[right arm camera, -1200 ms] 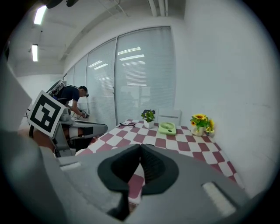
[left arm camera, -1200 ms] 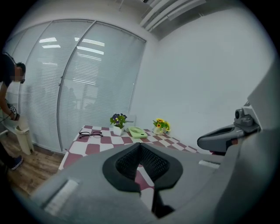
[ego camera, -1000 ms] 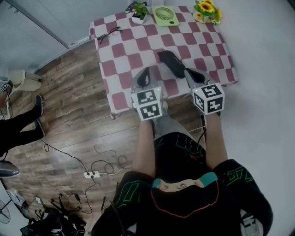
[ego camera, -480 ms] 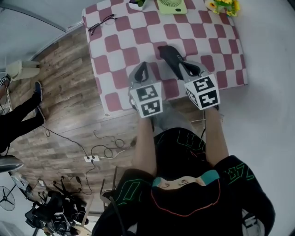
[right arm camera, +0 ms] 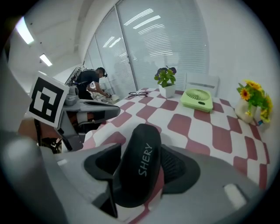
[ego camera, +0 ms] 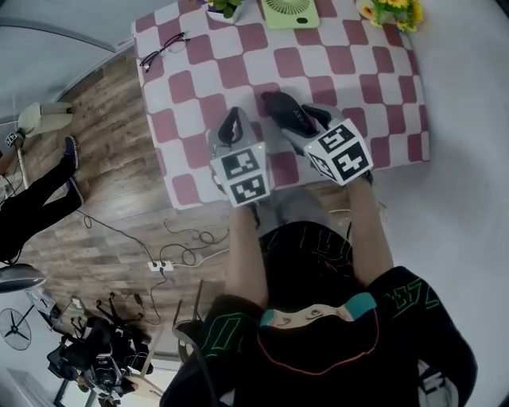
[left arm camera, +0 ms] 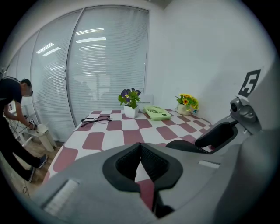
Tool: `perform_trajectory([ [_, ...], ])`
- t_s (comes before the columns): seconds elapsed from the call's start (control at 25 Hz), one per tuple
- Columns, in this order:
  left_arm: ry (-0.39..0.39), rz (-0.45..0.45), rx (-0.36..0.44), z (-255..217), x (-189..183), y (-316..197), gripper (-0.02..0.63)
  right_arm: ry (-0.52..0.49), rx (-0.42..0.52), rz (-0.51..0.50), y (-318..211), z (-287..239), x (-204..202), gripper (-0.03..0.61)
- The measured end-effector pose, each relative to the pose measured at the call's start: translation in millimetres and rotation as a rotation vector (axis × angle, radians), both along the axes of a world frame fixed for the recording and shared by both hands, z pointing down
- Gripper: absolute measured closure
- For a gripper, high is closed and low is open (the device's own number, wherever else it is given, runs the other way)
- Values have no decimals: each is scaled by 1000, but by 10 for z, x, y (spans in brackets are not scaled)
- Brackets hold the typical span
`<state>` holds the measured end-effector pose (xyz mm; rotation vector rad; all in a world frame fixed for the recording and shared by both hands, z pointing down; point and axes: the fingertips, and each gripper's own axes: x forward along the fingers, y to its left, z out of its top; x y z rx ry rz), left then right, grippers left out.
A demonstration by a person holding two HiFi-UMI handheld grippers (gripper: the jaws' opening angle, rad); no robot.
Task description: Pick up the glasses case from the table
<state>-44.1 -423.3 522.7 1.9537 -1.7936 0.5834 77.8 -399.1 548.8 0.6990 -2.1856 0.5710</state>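
Note:
The black glasses case [ego camera: 280, 110] lies on the checked tablecloth [ego camera: 366, 71], near the table's front edge. In the right gripper view the case [right arm camera: 140, 168] shows the white word SHERY and runs between my right gripper's [right arm camera: 142, 149] two jaws. Those jaws are opening and straddle the case's near end; I see no clear squeeze on it. Seen from the head camera, the right gripper [ego camera: 308, 121] sits over that end. My left gripper [ego camera: 231, 121] hovers just left of the case, its pads meeting at the tip [left arm camera: 140, 145] with nothing held.
Eyeglasses [ego camera: 163, 49] lie at the table's far left corner. A green fan [ego camera: 286, 9], a potted plant [left arm camera: 130, 105] and a vase of sunflowers [ego camera: 390, 11] line the far edge. A person [ego camera: 32, 203] stands at the left; cables [ego camera: 183, 248] trail on the wooden floor.
Both grippers have come down and forward over the table. The right gripper, earlier short of the case, now has the case's near end between its jaws.

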Motion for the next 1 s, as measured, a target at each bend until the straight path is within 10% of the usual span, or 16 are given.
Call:
perform_trajectory([
  [0.36, -15, -31, -43, 73, -64, -31, 603, -30, -143, -62, -22, 201, -107, 202],
  [1.0, 14, 91, -19, 15, -112, -39, 604, -22, -129, 107, 91, 262, -201, 244],
])
